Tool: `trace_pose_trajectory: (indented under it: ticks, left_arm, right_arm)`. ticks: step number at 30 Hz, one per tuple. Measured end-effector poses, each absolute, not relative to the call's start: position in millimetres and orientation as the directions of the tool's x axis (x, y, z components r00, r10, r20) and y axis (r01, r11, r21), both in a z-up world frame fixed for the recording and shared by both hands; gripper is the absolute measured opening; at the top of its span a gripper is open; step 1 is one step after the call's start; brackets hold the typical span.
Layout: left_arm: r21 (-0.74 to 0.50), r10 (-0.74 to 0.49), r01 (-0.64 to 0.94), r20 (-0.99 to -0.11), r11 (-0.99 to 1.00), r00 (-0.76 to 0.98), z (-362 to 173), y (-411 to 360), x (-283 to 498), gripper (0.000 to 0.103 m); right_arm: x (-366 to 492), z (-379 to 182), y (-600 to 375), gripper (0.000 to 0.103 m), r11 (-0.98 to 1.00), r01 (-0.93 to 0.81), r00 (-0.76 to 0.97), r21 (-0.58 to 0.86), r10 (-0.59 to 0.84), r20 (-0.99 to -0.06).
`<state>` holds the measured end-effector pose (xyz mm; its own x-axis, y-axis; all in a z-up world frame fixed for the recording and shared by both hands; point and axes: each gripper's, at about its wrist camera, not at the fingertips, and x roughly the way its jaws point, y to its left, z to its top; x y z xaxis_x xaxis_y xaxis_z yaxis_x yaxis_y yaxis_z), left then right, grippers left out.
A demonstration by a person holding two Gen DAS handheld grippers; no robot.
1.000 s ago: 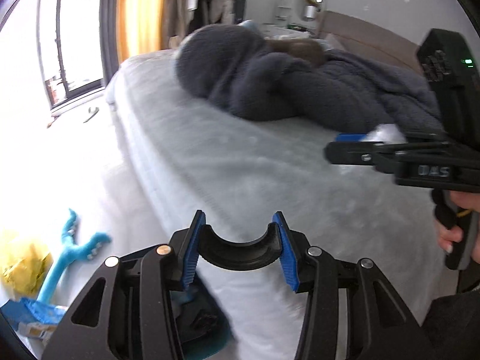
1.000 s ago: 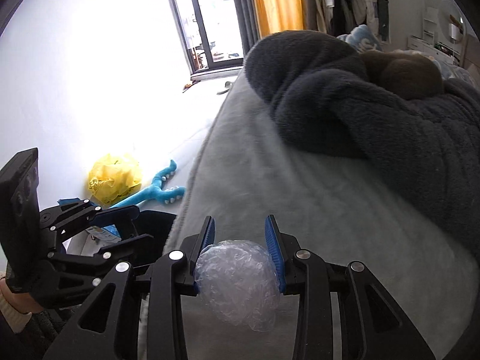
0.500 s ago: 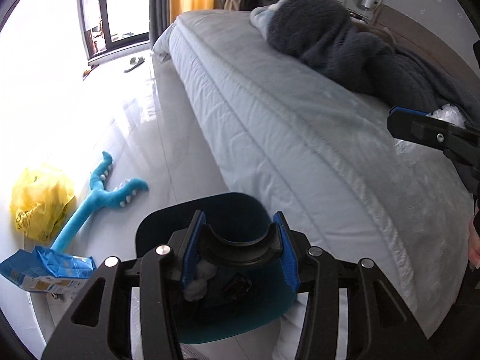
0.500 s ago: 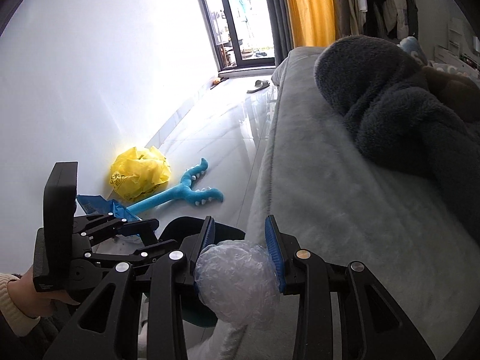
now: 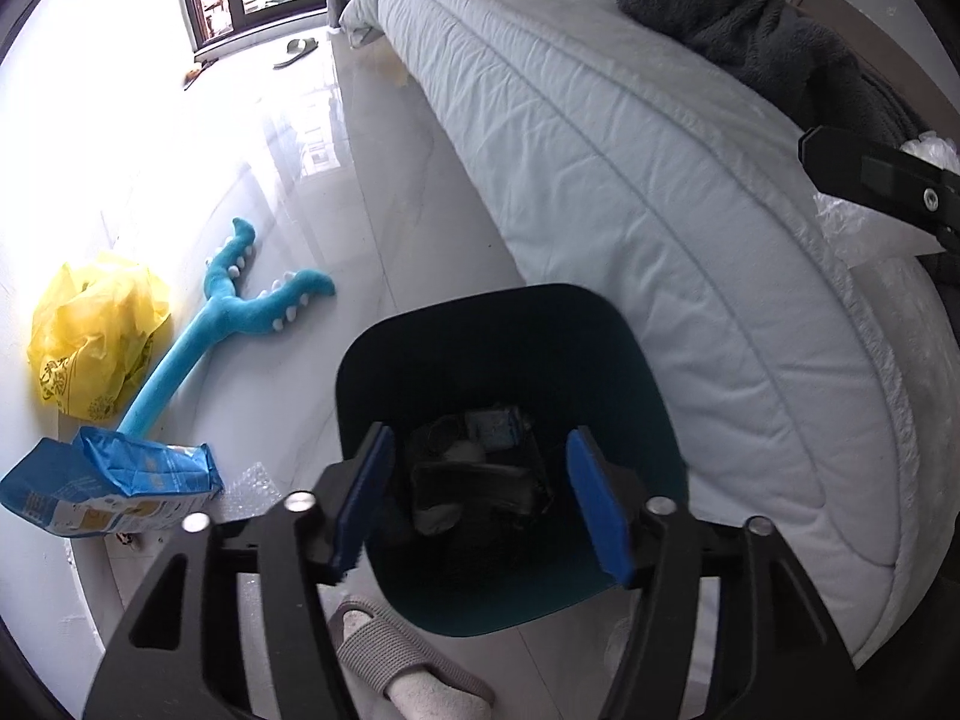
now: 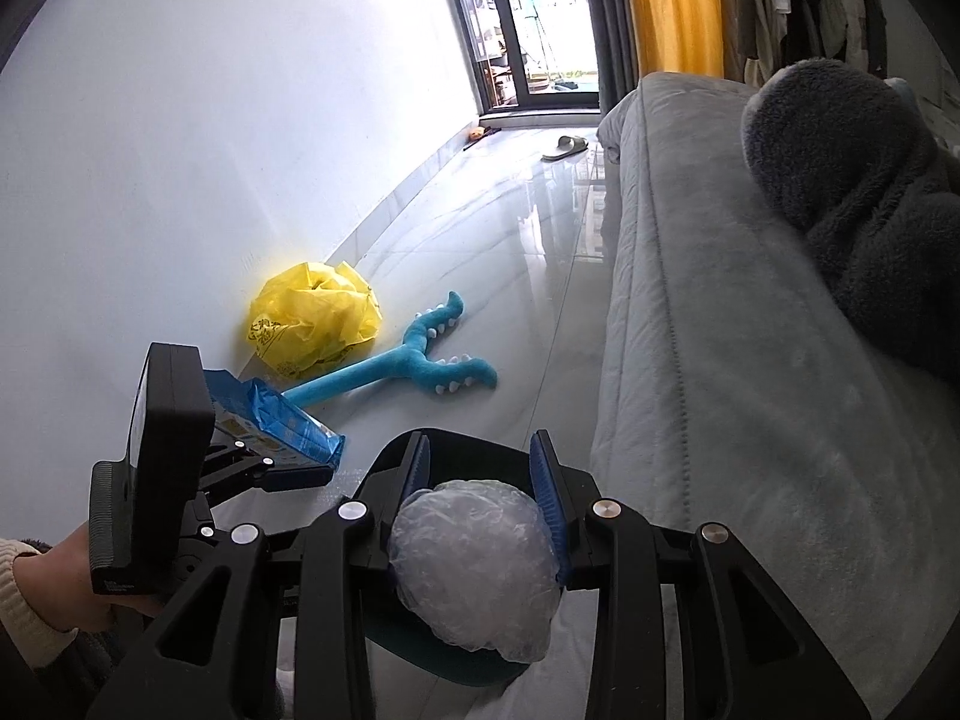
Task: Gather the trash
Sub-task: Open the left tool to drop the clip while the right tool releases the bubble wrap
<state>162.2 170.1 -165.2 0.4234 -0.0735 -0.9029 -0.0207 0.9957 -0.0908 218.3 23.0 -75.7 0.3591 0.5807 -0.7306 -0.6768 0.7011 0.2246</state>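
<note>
A dark teal trash bin (image 5: 510, 360) stands on the floor beside the bed, with several scraps inside. My left gripper (image 5: 480, 501) is open and empty, hovering just above the bin's mouth. My right gripper (image 6: 483, 495) is shut on a ball of clear crumpled plastic (image 6: 474, 564) and holds it above the bin's rim (image 6: 468, 444), at the bed edge. The plastic ball also shows at the right edge of the left wrist view (image 5: 864, 228). A yellow plastic bag (image 5: 90, 336) and a blue snack packet (image 5: 114, 489) lie on the floor by the wall.
A blue plush toy (image 5: 222, 324) lies on the floor between bag and bin. The bed (image 5: 660, 180) with a dark grey blanket (image 6: 852, 192) fills the right. A grey slipper (image 5: 396, 666) sits by the bin; another slipper (image 6: 564, 147) lies near the balcony door.
Both grippers swung from over the bed down towards the floor. The bin came under the left gripper, whose jaws opened wider. The right gripper carried the plastic ball over the bin's rim.
</note>
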Motion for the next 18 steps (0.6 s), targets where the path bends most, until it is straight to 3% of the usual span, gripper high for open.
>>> trace_pose_trajectory:
  ticks: [9,18]
  left_arm:
    - [-0.078,-0.04,-0.063,-0.884,0.995,0.467,-157,199,153,0.095]
    - [-0.096,-0.024,-0.088,-0.801,0.991,0.598,-126,219,144,0.096]
  right_arm:
    - [217,-103,58,0.035,0.699,-0.678,0.299,0.228,0.546,-0.783]
    - [225,-146,72,0.035,0.738,-0.62,0.212,0.266,0.485,-0.849]
